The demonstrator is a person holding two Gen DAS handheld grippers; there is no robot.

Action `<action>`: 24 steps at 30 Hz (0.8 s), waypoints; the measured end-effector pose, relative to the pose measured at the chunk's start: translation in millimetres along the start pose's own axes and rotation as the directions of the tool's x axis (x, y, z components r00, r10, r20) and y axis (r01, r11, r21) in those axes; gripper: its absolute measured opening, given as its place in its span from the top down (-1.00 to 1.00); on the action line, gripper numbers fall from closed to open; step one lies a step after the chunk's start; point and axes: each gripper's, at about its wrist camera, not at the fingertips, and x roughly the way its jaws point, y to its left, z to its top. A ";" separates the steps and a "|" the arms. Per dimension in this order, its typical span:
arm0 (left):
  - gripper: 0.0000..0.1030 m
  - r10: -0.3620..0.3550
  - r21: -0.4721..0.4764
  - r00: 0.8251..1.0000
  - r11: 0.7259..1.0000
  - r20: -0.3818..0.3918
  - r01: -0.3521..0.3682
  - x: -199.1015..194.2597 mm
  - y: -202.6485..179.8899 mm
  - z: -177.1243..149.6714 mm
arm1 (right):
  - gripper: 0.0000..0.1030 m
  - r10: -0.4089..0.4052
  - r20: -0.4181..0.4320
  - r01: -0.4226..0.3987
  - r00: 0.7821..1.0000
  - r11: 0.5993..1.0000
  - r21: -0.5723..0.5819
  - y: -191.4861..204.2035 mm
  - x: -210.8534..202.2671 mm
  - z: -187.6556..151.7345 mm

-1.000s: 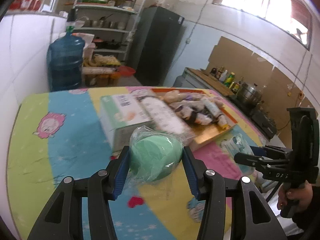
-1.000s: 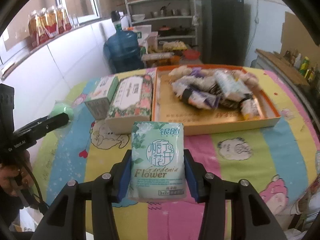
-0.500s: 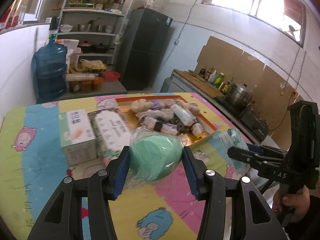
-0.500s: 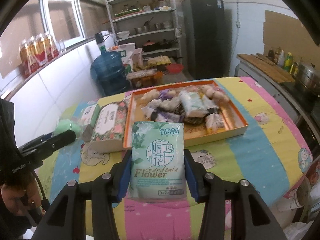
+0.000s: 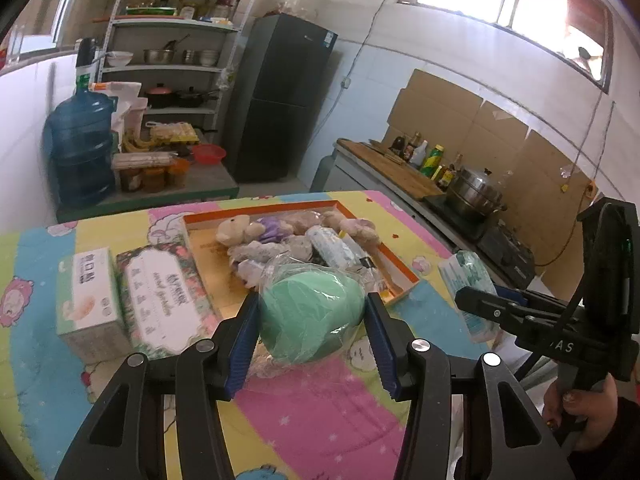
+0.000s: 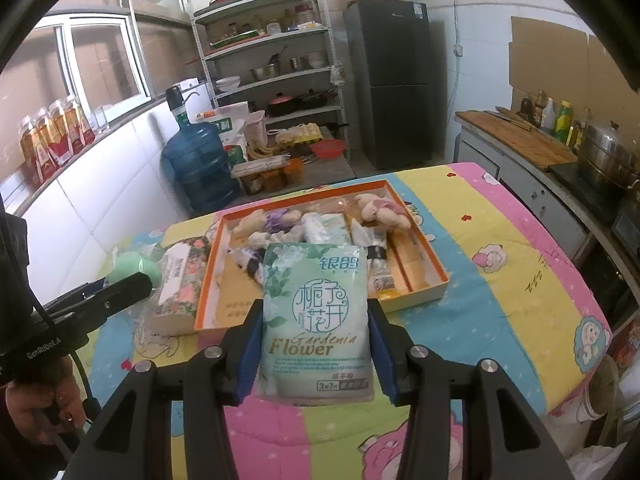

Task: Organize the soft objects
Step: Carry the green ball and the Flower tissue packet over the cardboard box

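Note:
My left gripper [image 5: 310,316] is shut on a green soft ball in clear plastic wrap [image 5: 310,314], held above the table's near side. My right gripper [image 6: 315,320] is shut on a pale green tissue pack printed "Gardenia Flower" [image 6: 316,320], also lifted over the table. An orange-rimmed tray [image 6: 434,264] lies beyond both, holding plush toys [image 6: 382,210] and several wrapped soft packs. In the left wrist view the right gripper [image 5: 476,296] and its pack [image 5: 464,280] show at the right edge; in the right wrist view the left gripper [image 6: 132,286] and green ball [image 6: 130,266] show at the left.
Two tissue boxes, one white-green [image 5: 86,300] and one floral [image 5: 164,296], stand left of the tray [image 5: 400,268]. The table wears a colourful cartoon cloth [image 6: 500,280]. Behind are a blue water jug [image 6: 198,164], metal shelves [image 6: 276,60], a dark fridge [image 6: 394,80] and a counter with a pot [image 6: 604,156].
Both grippers have pulled back from the tray and risen, each still holding its object. The tray and boxes now look smaller and farther away in both views.

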 end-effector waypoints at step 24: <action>-0.03 0.130 -0.095 0.991 0.987 -0.036 -0.133 97.4 -20.5 28.7 | 0.05 0.107 -0.084 -0.111 0.991 0.993 -0.036 -71.2 82.1 50.8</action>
